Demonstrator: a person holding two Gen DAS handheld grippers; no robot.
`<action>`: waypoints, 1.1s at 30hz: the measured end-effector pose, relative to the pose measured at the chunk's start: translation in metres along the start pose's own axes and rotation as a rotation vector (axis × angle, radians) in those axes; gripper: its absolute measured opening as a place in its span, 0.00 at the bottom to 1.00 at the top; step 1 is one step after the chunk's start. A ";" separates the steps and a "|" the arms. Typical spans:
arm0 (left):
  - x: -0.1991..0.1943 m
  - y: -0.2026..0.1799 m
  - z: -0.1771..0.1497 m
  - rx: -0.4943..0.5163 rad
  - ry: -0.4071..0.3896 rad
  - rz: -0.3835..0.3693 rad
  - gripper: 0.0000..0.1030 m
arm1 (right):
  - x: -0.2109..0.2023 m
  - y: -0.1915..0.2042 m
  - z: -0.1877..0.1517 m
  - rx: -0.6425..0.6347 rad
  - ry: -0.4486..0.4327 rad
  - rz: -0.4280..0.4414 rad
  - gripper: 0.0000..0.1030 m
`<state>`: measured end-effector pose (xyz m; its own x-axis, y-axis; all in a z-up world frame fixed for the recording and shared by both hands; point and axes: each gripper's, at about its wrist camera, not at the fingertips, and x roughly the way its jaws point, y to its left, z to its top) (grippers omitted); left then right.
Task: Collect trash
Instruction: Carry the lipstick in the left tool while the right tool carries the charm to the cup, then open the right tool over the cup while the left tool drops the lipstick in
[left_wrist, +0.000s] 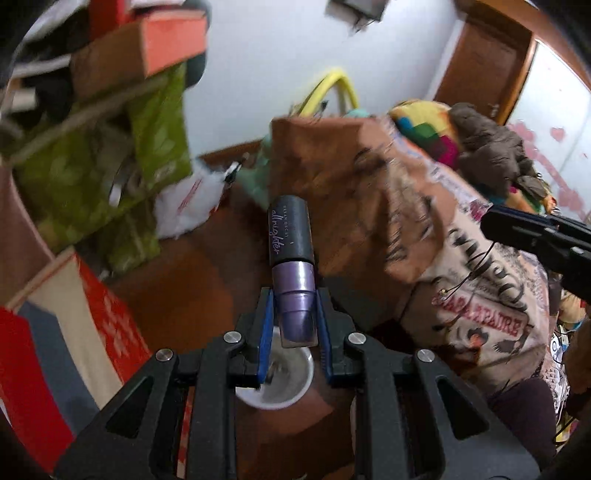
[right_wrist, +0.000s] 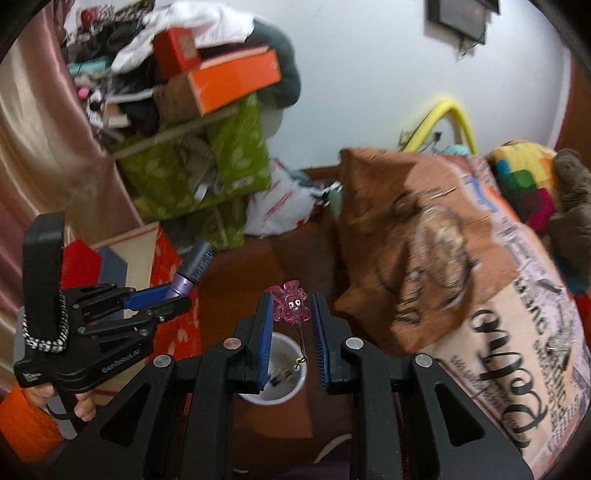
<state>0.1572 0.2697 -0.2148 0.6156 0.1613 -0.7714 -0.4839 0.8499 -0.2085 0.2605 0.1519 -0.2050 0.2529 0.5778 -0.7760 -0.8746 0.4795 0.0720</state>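
Observation:
My left gripper (left_wrist: 295, 295) is shut on a dark spray bottle (left_wrist: 290, 229) with pale lettering, its blue pads clamping the purple cap end. My right gripper (right_wrist: 291, 297) is shut on a small pink flower-shaped charm (right_wrist: 290, 304) with two eyes; a thin wire hangs from it. A white cup (right_wrist: 275, 391) stands on the brown floor straight below both grippers, with small items inside; it shows as a white cup (left_wrist: 275, 384) under the bottle too. The right wrist view catches the left gripper (right_wrist: 173, 291) at the left, a hand under it.
A large brown paper bag (left_wrist: 332, 177) and a printed bag (right_wrist: 509, 332) stand close on the right. Green patterned boxes (right_wrist: 207, 166) topped by an orange box (right_wrist: 236, 81) pile up at the left, with a white plastic bag (right_wrist: 277, 206) behind. Red and cream boxes (left_wrist: 74, 314) lie at the near left.

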 end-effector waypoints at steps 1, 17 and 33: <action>0.007 0.007 -0.006 -0.011 0.017 0.011 0.20 | 0.010 0.004 -0.001 -0.002 0.024 0.013 0.18; 0.119 0.066 -0.100 -0.173 0.339 0.019 0.20 | 0.143 0.022 -0.040 0.046 0.335 0.093 0.18; 0.175 0.066 -0.107 -0.176 0.441 0.022 0.20 | 0.197 0.011 -0.052 0.158 0.517 0.185 0.40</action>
<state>0.1661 0.3005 -0.4278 0.2997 -0.0825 -0.9505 -0.6150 0.7449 -0.2586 0.2789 0.2367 -0.3894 -0.1689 0.2822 -0.9444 -0.8028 0.5165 0.2980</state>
